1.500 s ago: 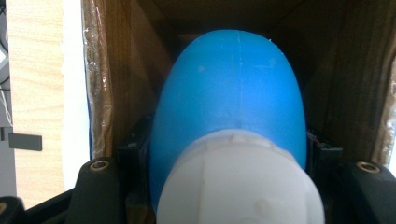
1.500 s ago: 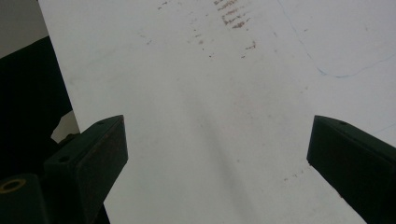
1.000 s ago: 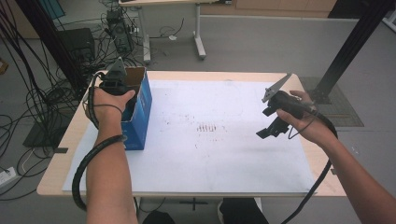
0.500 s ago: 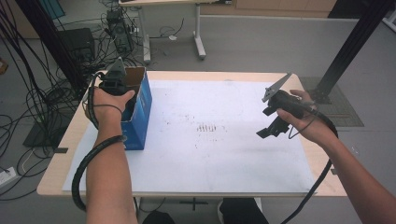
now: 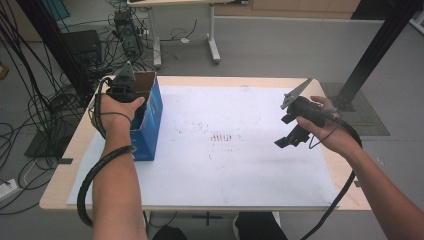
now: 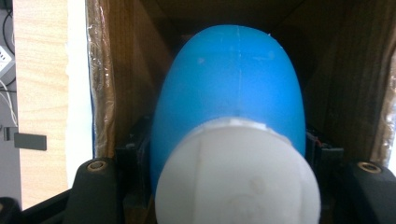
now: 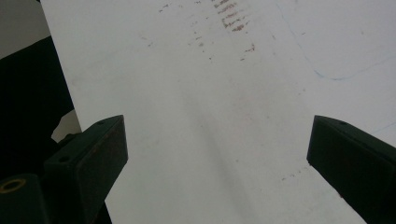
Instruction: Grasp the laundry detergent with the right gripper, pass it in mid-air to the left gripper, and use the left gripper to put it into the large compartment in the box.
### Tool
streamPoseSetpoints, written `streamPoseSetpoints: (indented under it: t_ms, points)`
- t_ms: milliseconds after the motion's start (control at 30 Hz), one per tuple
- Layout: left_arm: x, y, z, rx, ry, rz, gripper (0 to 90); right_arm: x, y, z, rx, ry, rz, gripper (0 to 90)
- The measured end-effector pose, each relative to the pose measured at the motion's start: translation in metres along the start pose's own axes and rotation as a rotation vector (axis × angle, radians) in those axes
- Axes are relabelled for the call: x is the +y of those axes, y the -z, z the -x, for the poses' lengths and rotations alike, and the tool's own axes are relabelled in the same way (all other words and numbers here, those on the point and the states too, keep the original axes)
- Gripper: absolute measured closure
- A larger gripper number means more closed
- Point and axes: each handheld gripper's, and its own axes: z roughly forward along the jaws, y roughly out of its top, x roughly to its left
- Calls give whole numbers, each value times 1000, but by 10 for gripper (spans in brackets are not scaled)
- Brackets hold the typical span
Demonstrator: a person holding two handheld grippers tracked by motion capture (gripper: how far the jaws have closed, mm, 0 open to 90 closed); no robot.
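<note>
While the left claw (image 6: 229, 186) stays down inside the box (image 5: 150, 115) at the left of the worktop (image 5: 260, 85), nothing has visibly moved since a second ago. Its jaws grip a bottle (image 6: 229, 93), so lifting it out seems the next step. The bottle has a smooth blue body and a white round cap. The right claw (image 7: 217, 154) hovers over the white sheet (image 7: 210, 93), wide open and empty

A smooth blue egg-shaped plastic object with a white rounded end (image 6: 229, 116) sits inside the open-topped blue cardboard box (image 5: 150, 117), its white end nearest the box's opening and its blue end pointing deeper in.
</note>
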Motion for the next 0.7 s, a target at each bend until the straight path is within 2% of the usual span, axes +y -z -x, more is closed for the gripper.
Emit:
streamPoseSetpoints:
  t_ms: [700]
  points:
    - [0, -1, 1, 5, -12, -1, 354, 0, 3, -2, -3, -2, 1, 50]
